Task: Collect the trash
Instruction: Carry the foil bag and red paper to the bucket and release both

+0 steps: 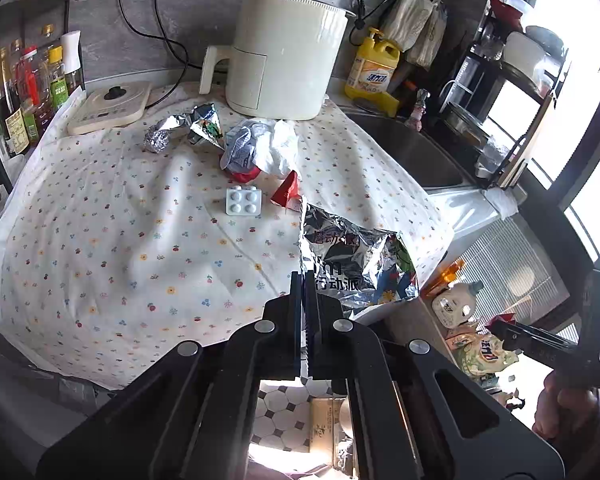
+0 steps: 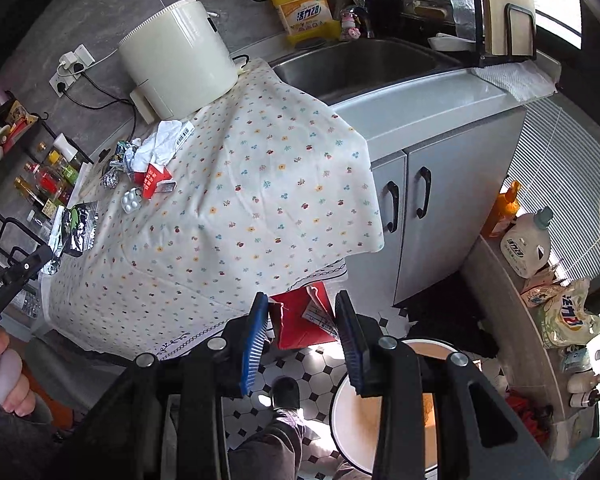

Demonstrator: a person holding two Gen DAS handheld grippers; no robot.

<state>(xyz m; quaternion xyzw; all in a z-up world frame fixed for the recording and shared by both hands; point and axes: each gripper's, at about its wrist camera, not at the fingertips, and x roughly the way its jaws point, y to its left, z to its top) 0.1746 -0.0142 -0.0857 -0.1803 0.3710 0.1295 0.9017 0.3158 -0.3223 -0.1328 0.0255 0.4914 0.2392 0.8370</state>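
The silver foil bag (image 1: 356, 268), pinched at its edge by my left gripper (image 1: 304, 280), hung over the front right corner of the flowered cloth (image 1: 120, 240). My right gripper (image 2: 302, 320) held a red carton (image 2: 300, 320) between half-spread jaws, out past the cloth's front edge, beside a white bin (image 2: 380, 408). A pill blister (image 1: 243, 201), crumpled wrappers (image 1: 260, 148) and a foil ball (image 1: 157, 140) lay near the cloth's back edge.
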